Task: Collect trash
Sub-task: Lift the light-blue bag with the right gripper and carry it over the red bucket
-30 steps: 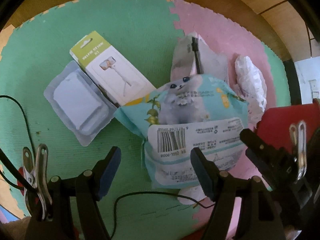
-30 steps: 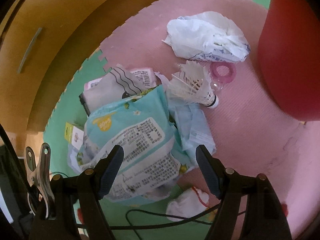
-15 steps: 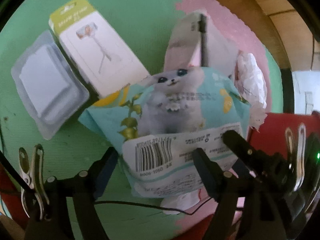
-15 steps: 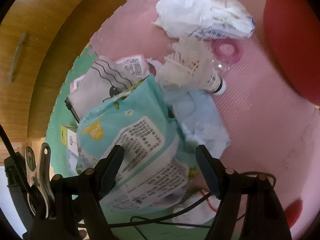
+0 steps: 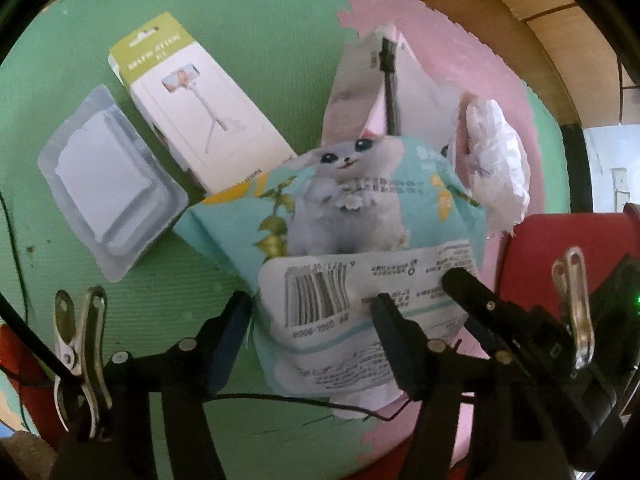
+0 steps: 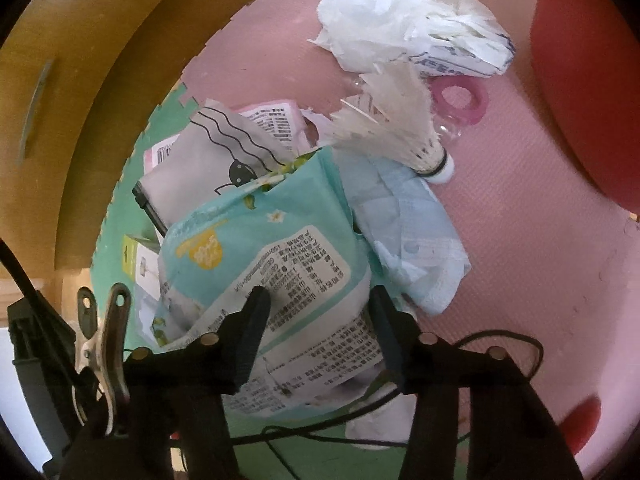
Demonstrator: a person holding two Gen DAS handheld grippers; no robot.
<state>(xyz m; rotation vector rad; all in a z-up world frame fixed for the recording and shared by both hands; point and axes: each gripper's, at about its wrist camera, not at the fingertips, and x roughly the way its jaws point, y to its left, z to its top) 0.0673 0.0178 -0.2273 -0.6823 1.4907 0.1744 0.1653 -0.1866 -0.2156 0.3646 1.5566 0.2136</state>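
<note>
A turquoise wipes pack [image 5: 360, 240] with a grey kitten picture lies on top of a trash pile on the foam mat. My left gripper [image 5: 312, 332] points down over its barcode end. Its jaws are closing with the pack between them, and the left pad stands just off the pack's edge. My right gripper [image 6: 318, 320] straddles the same pack [image 6: 280, 248] from the other side. Its jaws are closing too, and the pads dent the soft wrapper. The right gripper's finger [image 5: 468, 288] shows in the left wrist view, resting on the pack.
A selfie-stick box [image 5: 200, 112] and clear blister shell [image 5: 108, 180] lie left of the pack. A grey pouch [image 6: 212, 160], blue face mask [image 6: 412, 232], shuttlecock [image 6: 400, 132], pink ring [image 6: 460, 100] and crumpled white bag [image 6: 412, 28] surround it. A red container [image 6: 592, 80] stands at right, and a wooden cabinet [image 6: 80, 80] at left.
Both grippers dropped closer to the wipes pack, and both pairs of jaws narrowed around it. The right pair narrowed most, and the pack now bulges between its fingers.
</note>
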